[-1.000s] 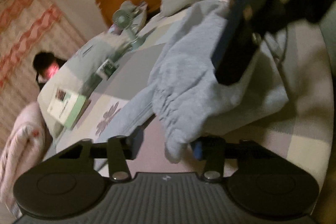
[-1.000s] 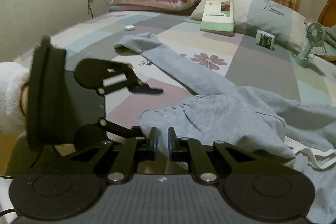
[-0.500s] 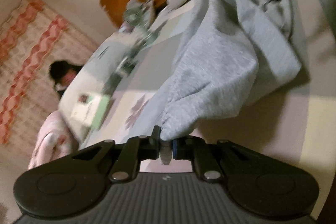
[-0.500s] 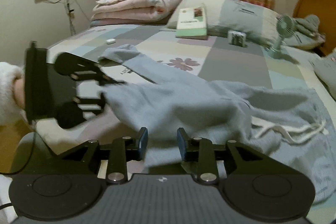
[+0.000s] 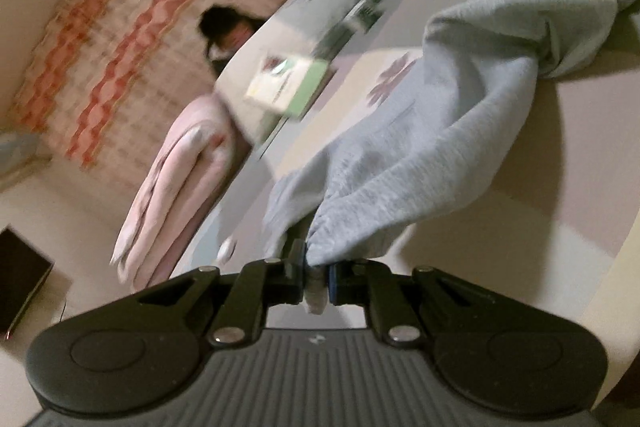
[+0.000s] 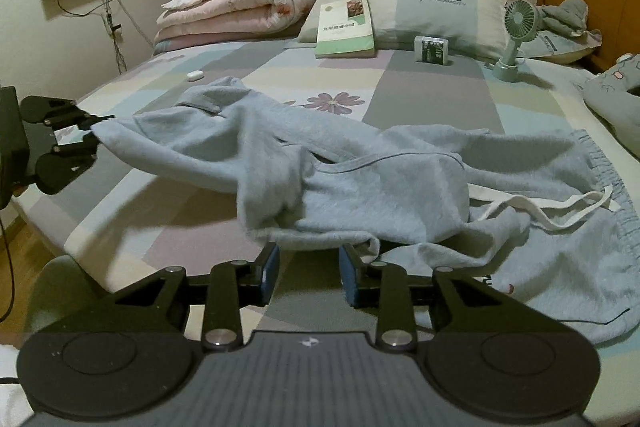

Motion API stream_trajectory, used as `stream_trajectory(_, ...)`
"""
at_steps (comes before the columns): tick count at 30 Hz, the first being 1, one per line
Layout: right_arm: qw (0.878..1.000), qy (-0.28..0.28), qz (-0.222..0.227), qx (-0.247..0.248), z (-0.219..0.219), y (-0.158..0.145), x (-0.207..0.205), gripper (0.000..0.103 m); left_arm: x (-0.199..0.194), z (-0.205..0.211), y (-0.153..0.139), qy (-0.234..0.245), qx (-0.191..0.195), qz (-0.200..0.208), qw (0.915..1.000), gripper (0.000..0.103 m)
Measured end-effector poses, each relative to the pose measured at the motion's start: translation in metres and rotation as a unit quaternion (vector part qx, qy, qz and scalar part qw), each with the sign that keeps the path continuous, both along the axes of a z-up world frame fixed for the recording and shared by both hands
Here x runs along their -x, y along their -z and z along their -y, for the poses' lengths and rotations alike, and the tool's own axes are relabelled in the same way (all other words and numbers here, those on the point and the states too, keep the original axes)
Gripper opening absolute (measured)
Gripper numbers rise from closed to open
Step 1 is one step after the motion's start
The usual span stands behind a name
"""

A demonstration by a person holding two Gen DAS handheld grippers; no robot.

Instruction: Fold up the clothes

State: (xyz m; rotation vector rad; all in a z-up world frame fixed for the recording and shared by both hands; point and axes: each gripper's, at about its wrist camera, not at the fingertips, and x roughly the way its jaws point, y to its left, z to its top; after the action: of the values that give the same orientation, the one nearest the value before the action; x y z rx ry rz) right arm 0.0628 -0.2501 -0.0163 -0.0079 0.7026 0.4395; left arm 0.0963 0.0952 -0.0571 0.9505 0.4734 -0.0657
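while the left gripper [image 5: 316, 277] is clamped on 1 cuff of the grey pants [image 6: 360, 179], the leg is lifted and stretched toward 9 o'clock across the bed [image 6: 436, 95]. the right gripper [image 6: 308, 273] has its jaws apart, bunched cloth just ahead at 12 o'clock, so it is the nearer hand there. the waistband lies at 3 o'clock.

Book [image 6: 345, 25] leans on pillow [image 6: 412, 9] — fan [image 6: 516, 35] to its right.
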Motion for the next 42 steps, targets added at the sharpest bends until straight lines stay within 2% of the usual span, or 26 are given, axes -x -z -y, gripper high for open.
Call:
stream_trajectory(7,1.0,-0.008,0.002,0.009,-0.01,-0.002,0.005,0.042,0.01,-0.047,0.011,-0.068,0.01,-0.011,0.9975,0.009)
stream_trajectory(10,1.0,-0.011,0.0,0.013,-0.014,-0.002,0.006,0.042,0.014,-0.059,0.018,-0.082,0.01,-0.014,0.9965,0.009)
stream_trajectory(14,1.0,-0.015,-0.004,0.019,-0.019,-0.002,0.005,0.043,0.02,-0.071,0.024,-0.089,0.022,-0.028,0.9954,0.019)
stream_trajectory(18,1.0,-0.021,-0.004,0.022,-0.025,-0.002,0.006,0.049,0.026,-0.081,0.031,-0.091,0.031,-0.048,0.9942,0.02)
stream_trajectory(21,0.999,-0.028,-0.008,0.026,-0.029,-0.001,0.005,0.049,0.033,-0.091,0.031,-0.096,0.041,-0.062,0.9925,0.026)
stream_trajectory(27,0.998,-0.059,-0.013,0.035,-0.047,-0.003,-0.007,0.049,0.047,-0.11,0.028,-0.112,0.064,-0.089,0.9877,0.03)
stream_trajectory(30,0.995,-0.091,-0.019,0.028,-0.069,-0.007,-0.02,0.049,0.054,-0.119,0.025,-0.119,0.077,-0.101,0.9847,0.031)
stream_trajectory(33,0.99,-0.134,-0.023,0.035,-0.105,-0.011,-0.036,0.049,0.057,-0.124,0.015,-0.12,0.117,-0.101,0.9807,0.033)
stream_trajectory(37,0.979,-0.2,-0.026,0.045,-0.166,-0.019,-0.06,0.049,0.06,-0.13,0.003,-0.119,0.167,-0.101,0.9735,0.045)
stream_trajectory(42,0.962,-0.264,-0.05,0.05,-0.247,-0.02,-0.1,0.05,0.066,-0.133,-0.001,-0.099,0.175,-0.102,0.9742,0.049)
